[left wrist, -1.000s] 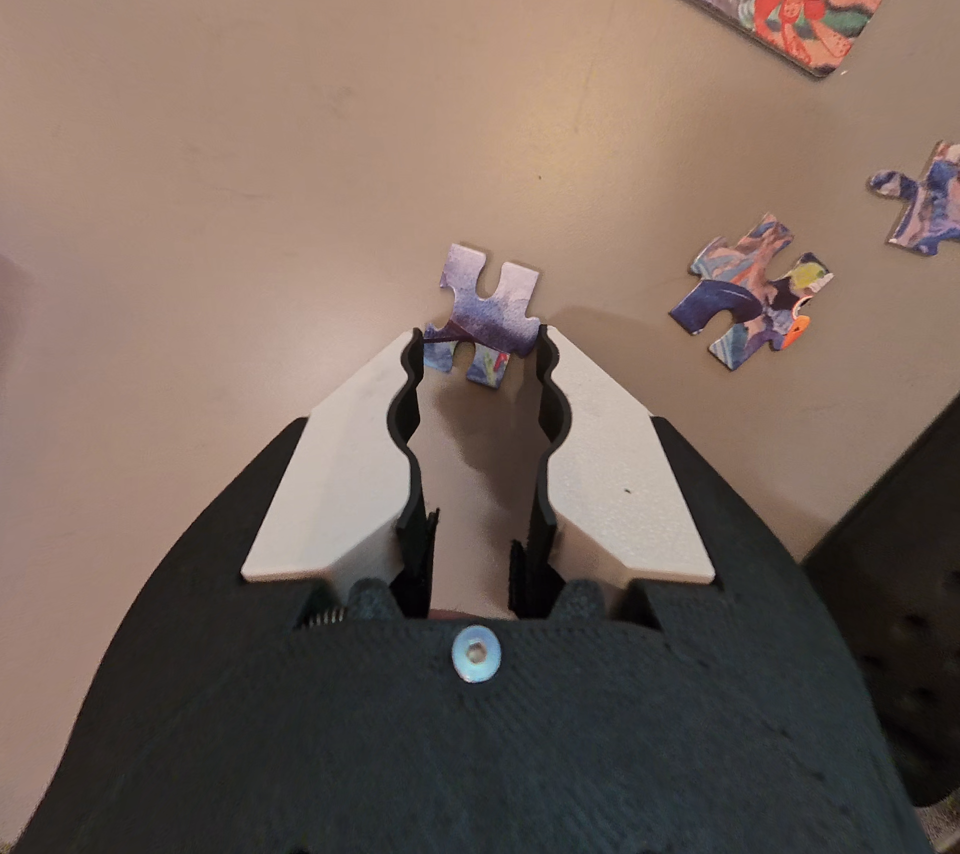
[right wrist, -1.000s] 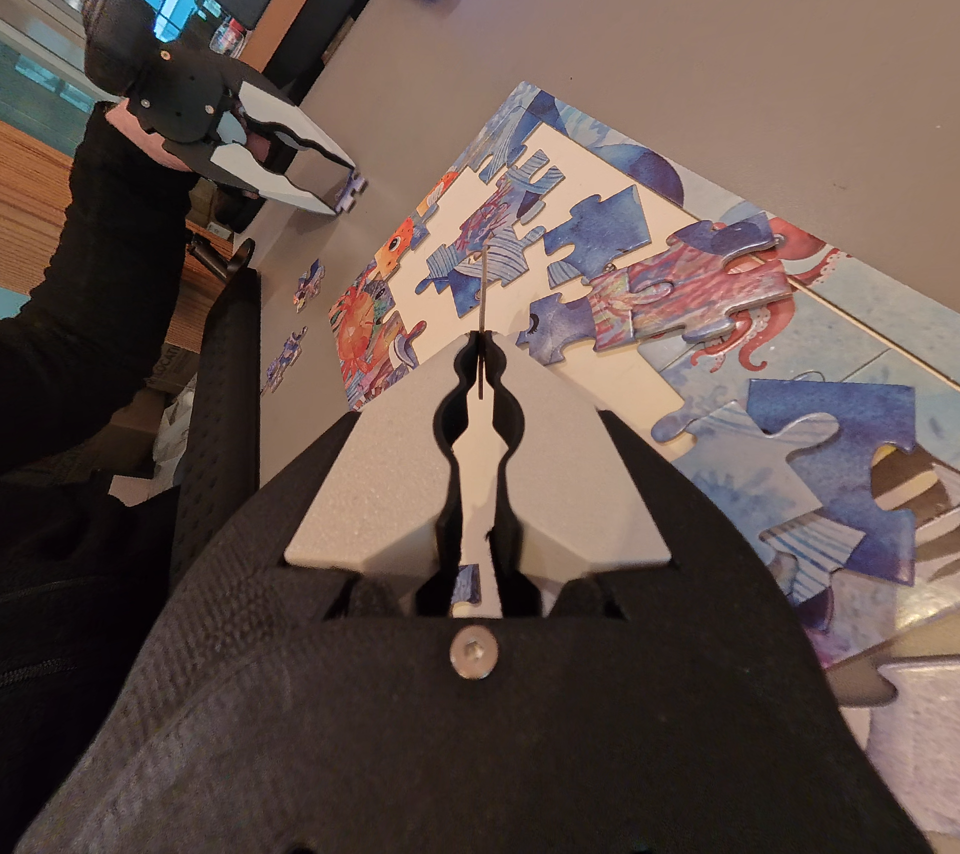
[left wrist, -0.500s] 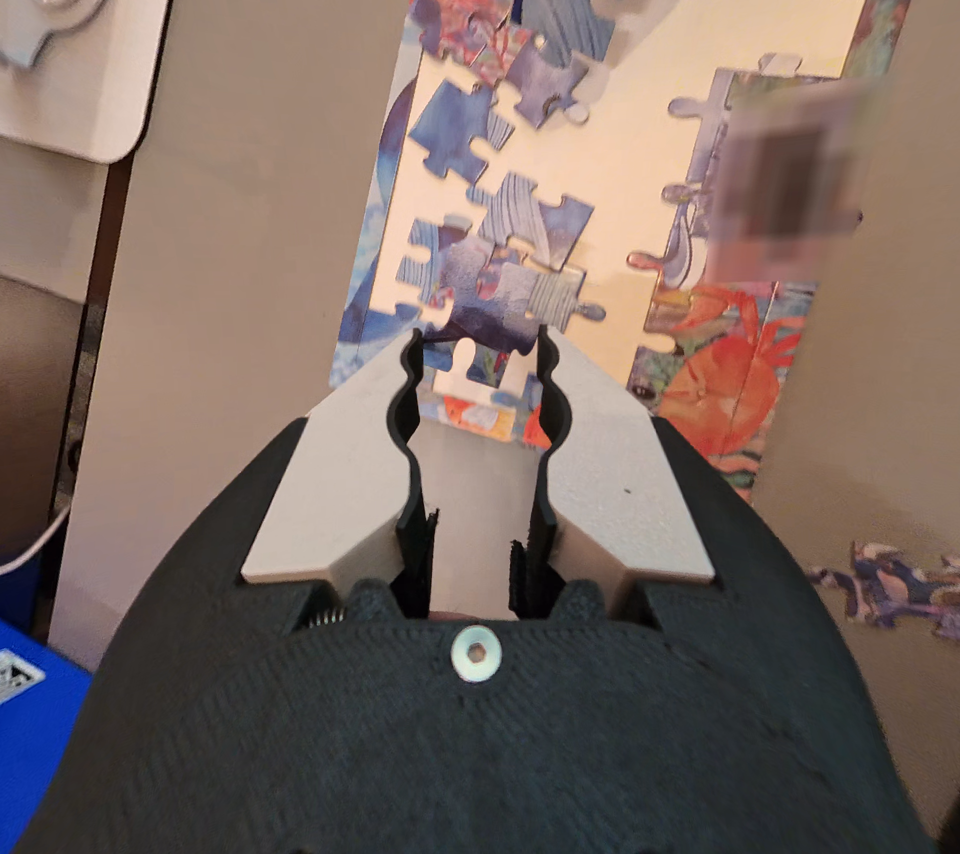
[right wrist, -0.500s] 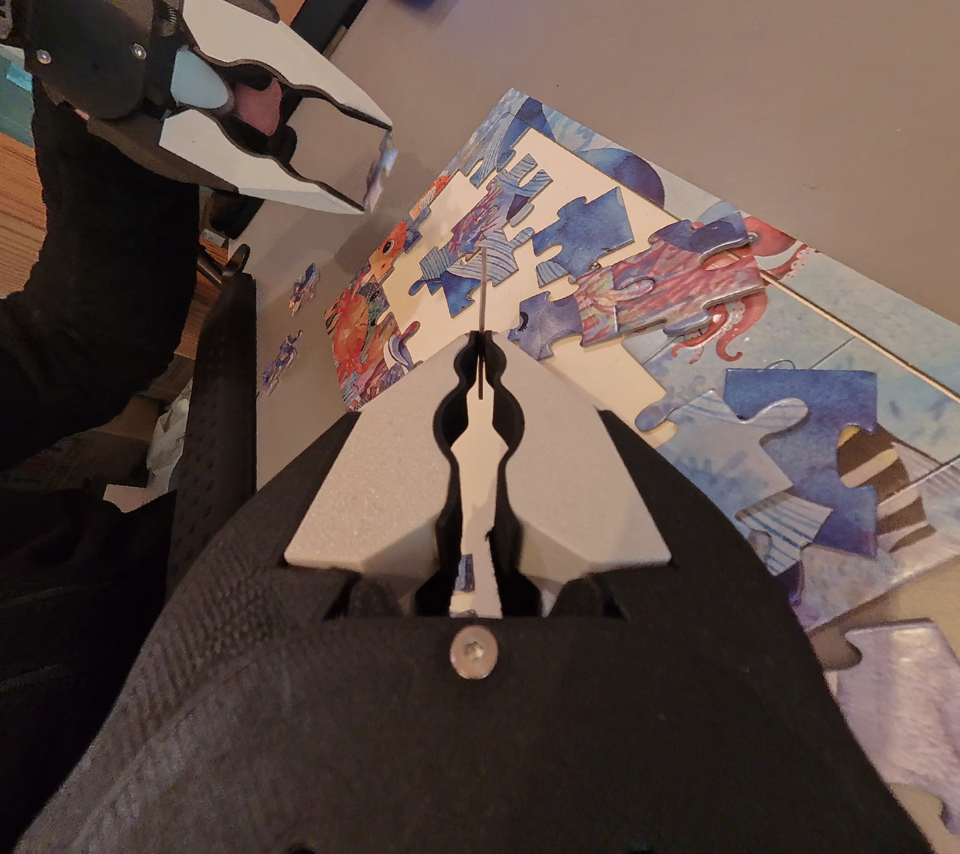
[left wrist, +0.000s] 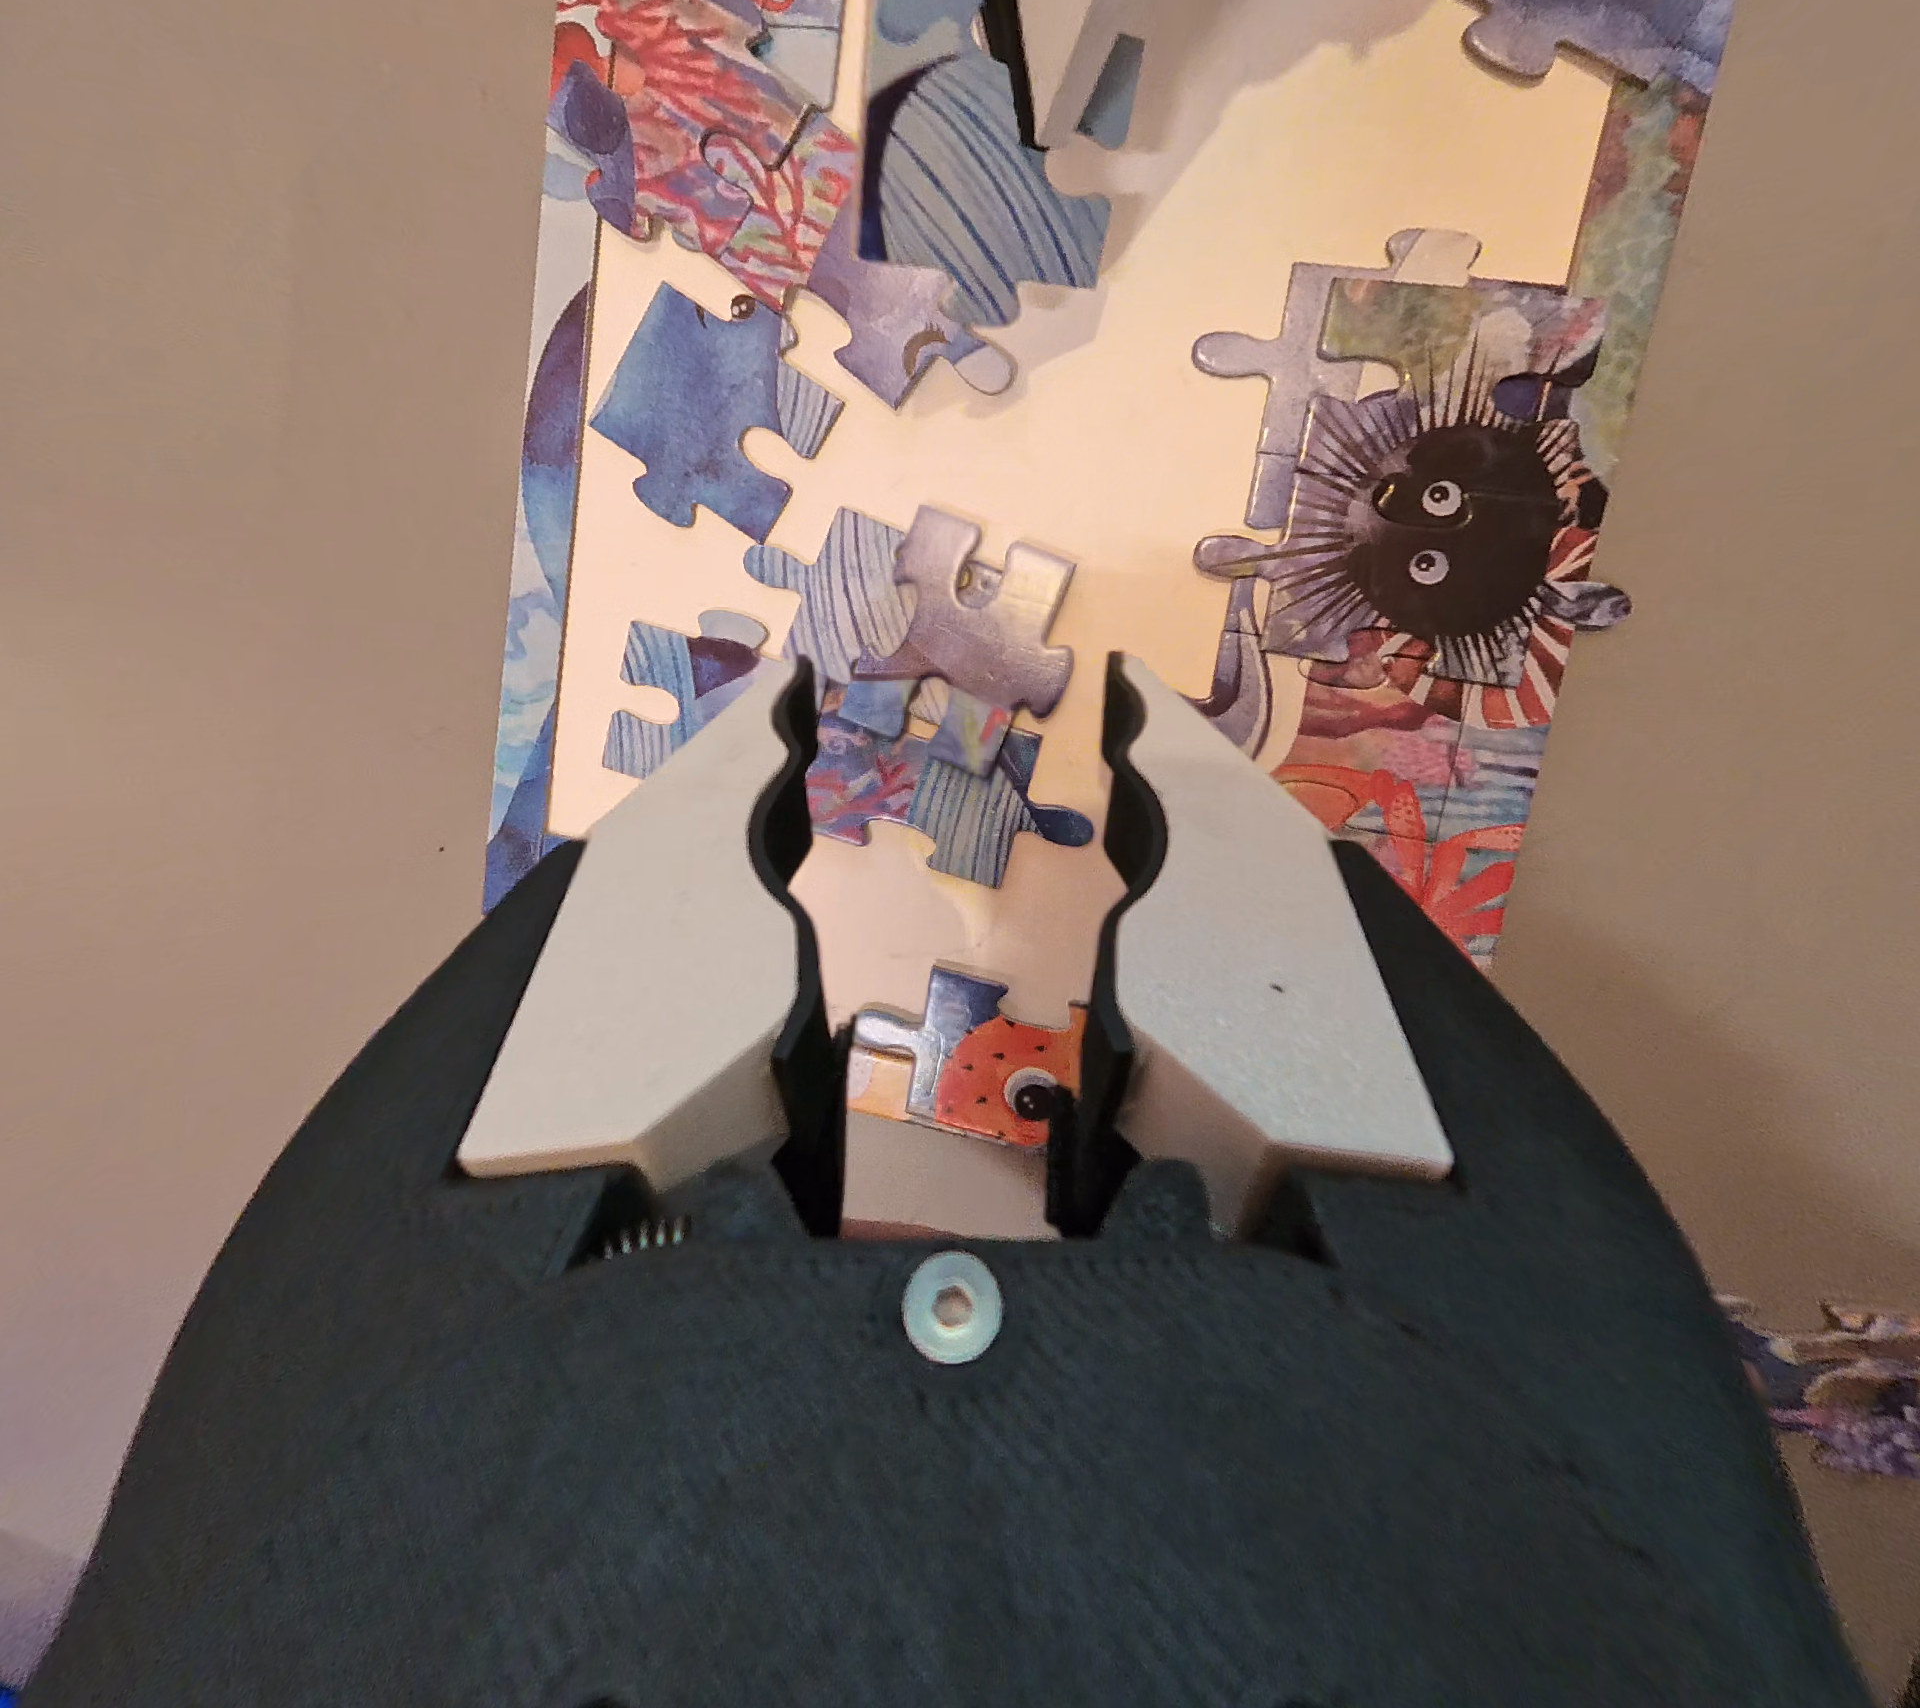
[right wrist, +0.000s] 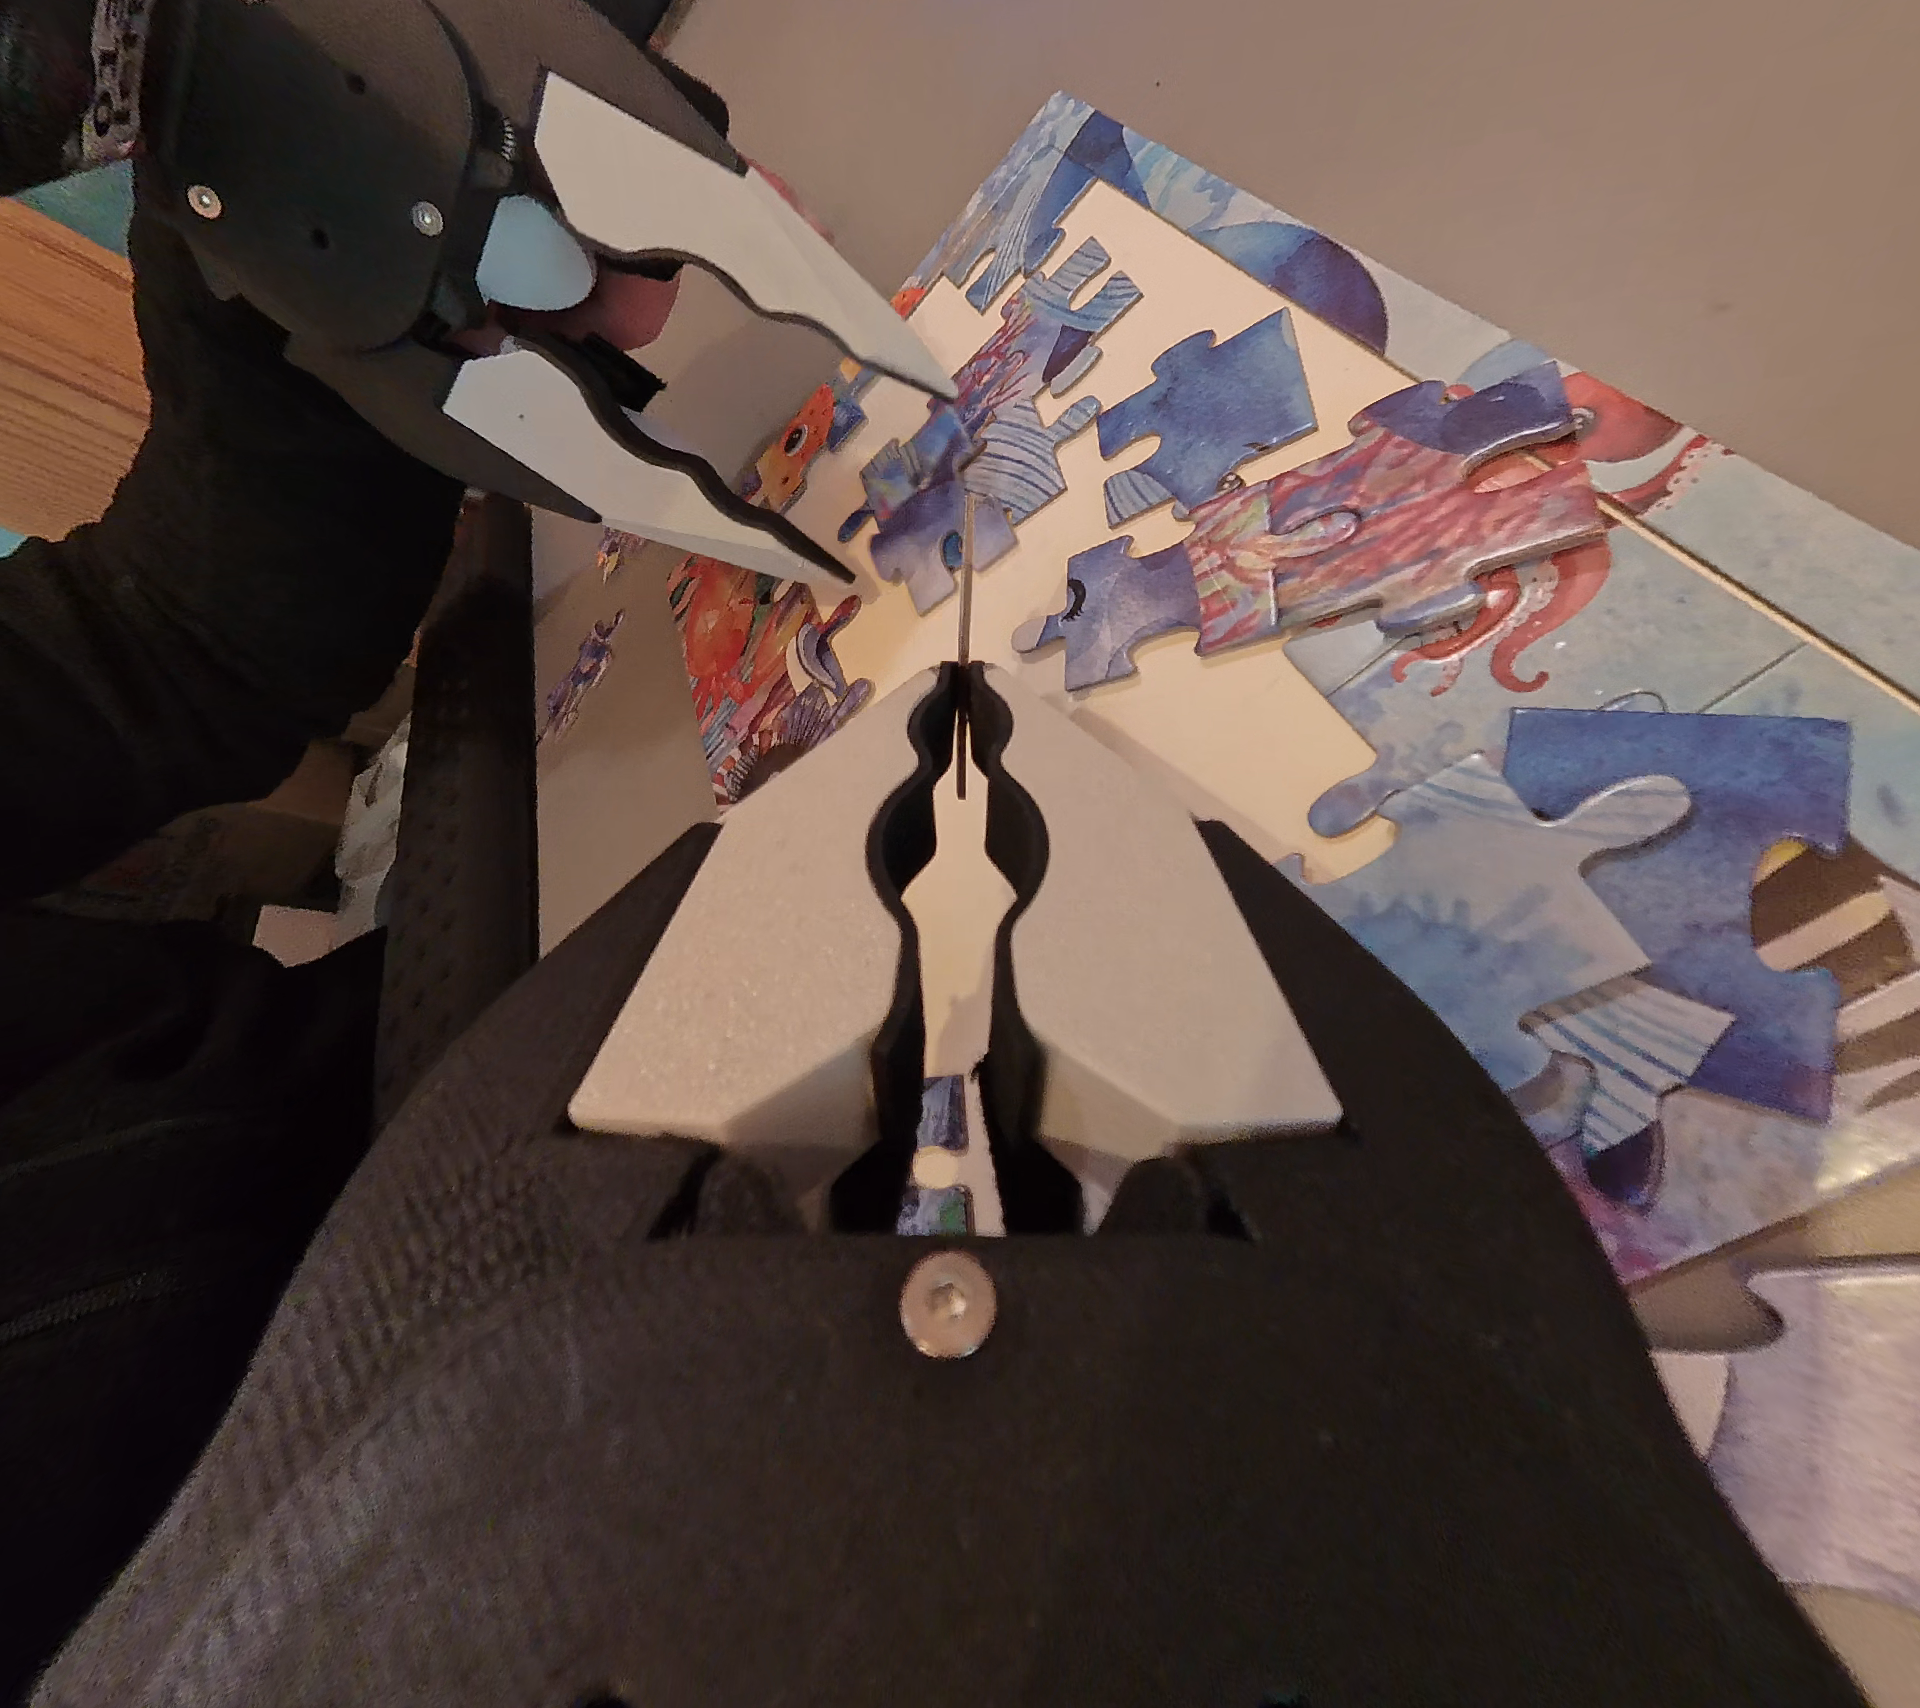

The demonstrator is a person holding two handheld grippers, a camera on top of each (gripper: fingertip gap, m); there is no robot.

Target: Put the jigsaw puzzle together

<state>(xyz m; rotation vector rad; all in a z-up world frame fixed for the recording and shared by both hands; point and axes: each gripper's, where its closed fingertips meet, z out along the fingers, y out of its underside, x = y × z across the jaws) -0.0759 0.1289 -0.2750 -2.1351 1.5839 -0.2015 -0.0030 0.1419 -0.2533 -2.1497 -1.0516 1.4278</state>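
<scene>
While the left gripper [left wrist: 954, 682] gapes over a glossy purple piece [left wrist: 977, 614], the right gripper [right wrist: 962, 671] pinches a thin card edge-on, probably another piece.

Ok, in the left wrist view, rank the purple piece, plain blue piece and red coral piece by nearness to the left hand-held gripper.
1. Purple piece, just ahead of the left hand-held gripper.
2. Plain blue piece, ahead left.
3. Red coral piece, far left.
</scene>
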